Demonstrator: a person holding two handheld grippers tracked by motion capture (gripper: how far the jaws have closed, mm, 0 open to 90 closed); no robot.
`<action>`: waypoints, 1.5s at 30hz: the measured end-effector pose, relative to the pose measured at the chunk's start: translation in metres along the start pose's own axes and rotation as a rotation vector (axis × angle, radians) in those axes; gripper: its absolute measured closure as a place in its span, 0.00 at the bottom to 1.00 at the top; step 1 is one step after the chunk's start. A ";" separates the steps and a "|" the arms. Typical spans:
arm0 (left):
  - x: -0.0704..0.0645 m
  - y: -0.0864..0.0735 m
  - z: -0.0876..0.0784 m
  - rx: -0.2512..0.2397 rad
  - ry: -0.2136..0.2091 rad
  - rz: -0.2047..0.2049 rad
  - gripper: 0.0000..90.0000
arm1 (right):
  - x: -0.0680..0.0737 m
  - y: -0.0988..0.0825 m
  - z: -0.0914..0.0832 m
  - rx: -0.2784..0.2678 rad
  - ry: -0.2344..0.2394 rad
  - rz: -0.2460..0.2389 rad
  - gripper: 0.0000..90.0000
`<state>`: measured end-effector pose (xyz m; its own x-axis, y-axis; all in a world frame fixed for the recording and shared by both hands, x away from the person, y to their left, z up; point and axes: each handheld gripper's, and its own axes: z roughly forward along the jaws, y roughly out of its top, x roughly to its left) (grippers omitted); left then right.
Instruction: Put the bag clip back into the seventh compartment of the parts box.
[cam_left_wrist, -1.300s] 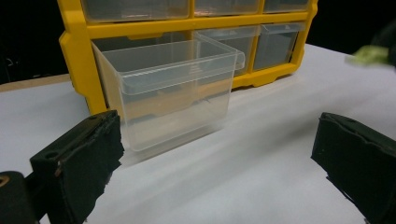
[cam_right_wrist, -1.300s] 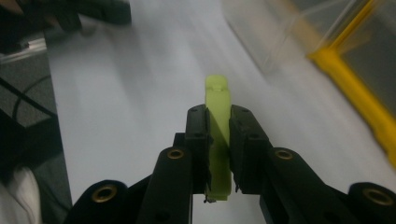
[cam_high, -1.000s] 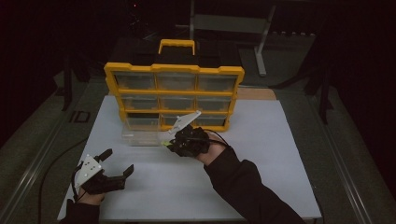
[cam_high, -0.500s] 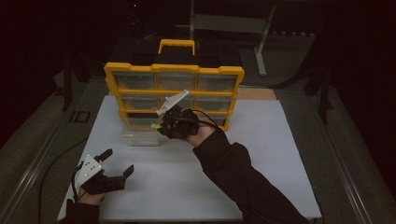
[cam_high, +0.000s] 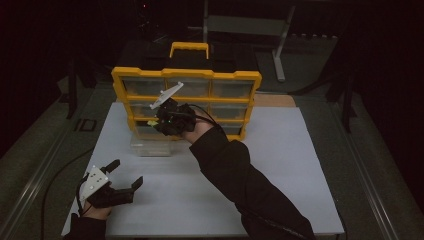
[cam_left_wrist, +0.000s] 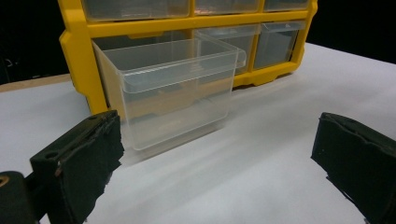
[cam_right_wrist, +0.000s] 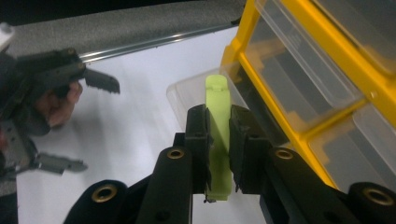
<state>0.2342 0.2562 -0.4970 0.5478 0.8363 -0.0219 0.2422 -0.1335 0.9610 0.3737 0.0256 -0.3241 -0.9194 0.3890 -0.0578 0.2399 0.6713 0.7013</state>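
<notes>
My right gripper has its jaws clamped on a thin lime-green piece, carried over the clear bin that stands on the table just before the yellow organizer. My left gripper rests wide and empty on the table. Next, I judge, I lower the piece into the bin, then release.

One yellow organizer stands at the upper middle of the high view, with what looks like nine clear drawers in three rows, though the dim light makes the bottom row hard to count. One clear bin sits out in front. Two grippers show: the left gripper and the right gripper, the latter clamping one light green piece.
</notes>
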 end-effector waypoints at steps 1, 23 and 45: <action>0.000 0.000 0.000 0.000 0.001 0.001 0.01 | 0.000 0.002 0.003 0.003 0.000 0.001 0.88; 0.000 0.000 0.000 -0.001 -0.006 0.010 0.01 | -0.009 -0.006 0.072 0.055 0.032 0.009 0.88; 0.001 -0.002 0.000 -0.001 -0.013 0.008 0.01 | -0.008 -0.021 0.109 0.130 -0.001 0.057 0.87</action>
<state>0.2342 0.2574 -0.4984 0.5603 0.8281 -0.0181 0.2369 -0.1393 0.9615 0.4098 0.0772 -0.4153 -0.9031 0.4289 -0.0212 0.3298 0.7245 0.6053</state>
